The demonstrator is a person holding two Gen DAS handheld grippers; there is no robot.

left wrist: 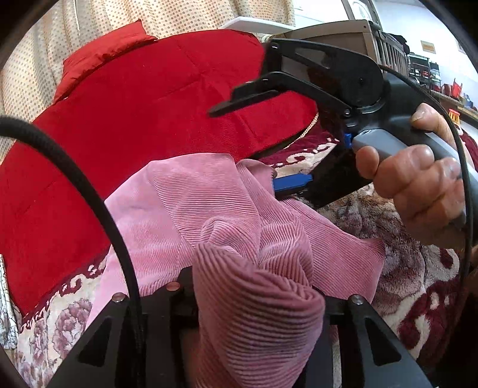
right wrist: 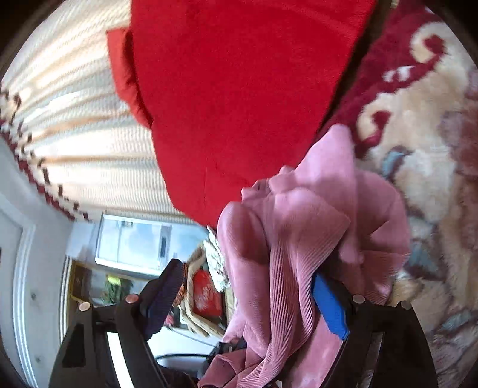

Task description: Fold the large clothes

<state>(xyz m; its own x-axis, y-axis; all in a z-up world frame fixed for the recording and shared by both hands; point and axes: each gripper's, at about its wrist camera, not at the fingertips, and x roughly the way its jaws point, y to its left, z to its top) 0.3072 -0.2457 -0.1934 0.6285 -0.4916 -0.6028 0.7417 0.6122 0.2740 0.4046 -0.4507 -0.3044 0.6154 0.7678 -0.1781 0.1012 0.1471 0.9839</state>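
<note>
The left claw [left wrist: 257,313], bottom centre, pinches a bunched fold of the pink garment [left wrist: 227,209], which runs up-frame. The right claw [right wrist: 251,298] gapes wide, cloth draped between.

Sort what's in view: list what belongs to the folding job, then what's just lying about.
Belongs to the job:
pink corduroy garment
left gripper, shut on a bunched fold of it
right gripper, jaws wide, cloth lying against its blue pad

Just lying about:
red quilted blanket
floral plush blanket underneath
dotted curtain
red cushion in the background
</note>
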